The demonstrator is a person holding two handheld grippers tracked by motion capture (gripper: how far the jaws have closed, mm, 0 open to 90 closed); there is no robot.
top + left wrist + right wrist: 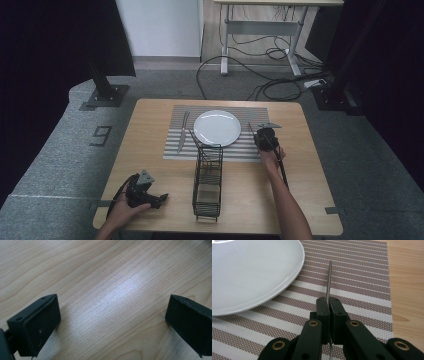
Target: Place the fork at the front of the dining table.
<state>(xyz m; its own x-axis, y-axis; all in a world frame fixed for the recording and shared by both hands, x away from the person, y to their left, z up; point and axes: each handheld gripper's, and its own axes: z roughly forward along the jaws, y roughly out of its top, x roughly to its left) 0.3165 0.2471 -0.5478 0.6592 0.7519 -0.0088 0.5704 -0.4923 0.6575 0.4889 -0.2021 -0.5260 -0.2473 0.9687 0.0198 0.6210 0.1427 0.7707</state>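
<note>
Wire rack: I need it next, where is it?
In the high view, the wire rack stands mid-table, just nearer the person than the striped placemat, between both grippers.

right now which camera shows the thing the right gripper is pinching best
The right gripper view: its jaws are closed on a thin metal utensil held above the striped placemat, beside the white plate. The high view shows the right gripper small, the utensil barely a sliver. The left gripper view shows bare wood.
</note>
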